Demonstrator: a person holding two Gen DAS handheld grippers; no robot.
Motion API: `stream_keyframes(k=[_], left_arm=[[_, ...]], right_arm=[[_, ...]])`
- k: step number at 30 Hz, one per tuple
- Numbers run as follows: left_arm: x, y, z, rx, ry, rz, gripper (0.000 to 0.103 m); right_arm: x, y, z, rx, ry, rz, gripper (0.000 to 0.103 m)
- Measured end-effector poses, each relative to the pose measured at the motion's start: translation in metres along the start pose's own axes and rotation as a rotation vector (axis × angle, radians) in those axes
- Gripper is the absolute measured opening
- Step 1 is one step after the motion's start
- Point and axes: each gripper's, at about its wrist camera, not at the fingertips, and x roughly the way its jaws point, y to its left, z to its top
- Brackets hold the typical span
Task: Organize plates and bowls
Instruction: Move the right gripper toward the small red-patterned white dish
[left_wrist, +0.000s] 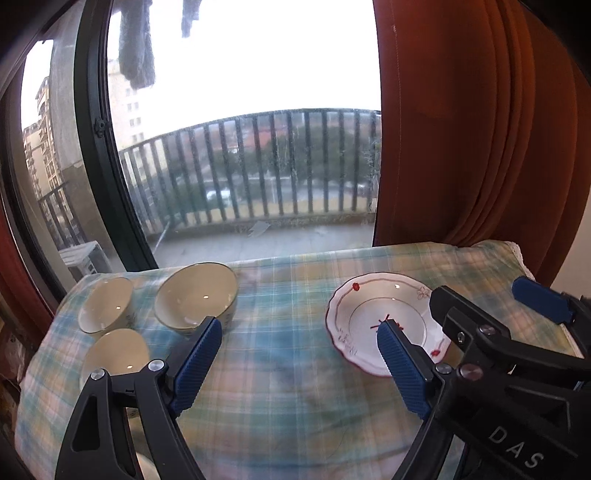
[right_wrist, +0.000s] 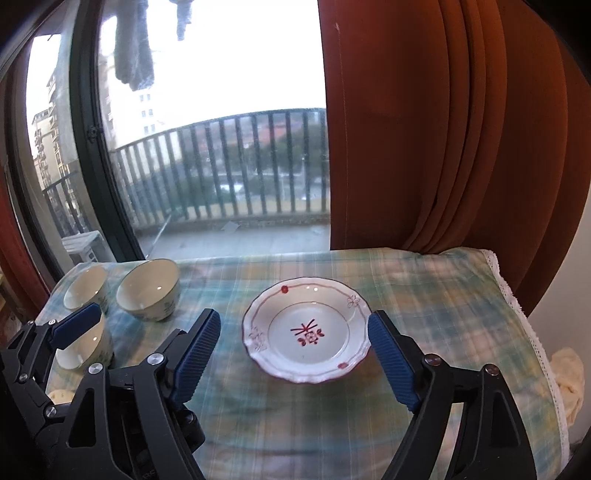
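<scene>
Both grippers hanging with jaws wide apart, gripping nothing: left gripper, right gripper. White scalloped plate with red flower pattern sitting on checked tablecloth; three cream ceramic bowls clustering at its left.

Bright window, rust curtain (drawn), plaid tablecloth

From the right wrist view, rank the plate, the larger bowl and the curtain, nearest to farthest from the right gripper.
1. Plate, between the open jaws of the right gripper.
2. Larger bowl, back left.
3. Curtain, behind the table, right.
</scene>
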Motion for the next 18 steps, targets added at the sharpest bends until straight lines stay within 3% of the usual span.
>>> stream_keyframes(k=[9,13,18], left_arm=[[0.047,-0.033,0.010,-0.015,0.031,-0.007,0.083],[0.067,-0.044,0.013,0.005,0.034,0.045,0.083],[0.102,-0.052,0.004,0.001,0.116,0.044,0.077]], right_arm=[[0.048,-0.035,0.010,0.008,0.024,-0.028,0.086],[0.071,-0.049,0.013,0.007,0.018,-0.001,0.086],[0.112,-0.070,0.004,0.049,0.103,-0.042,0.086]])
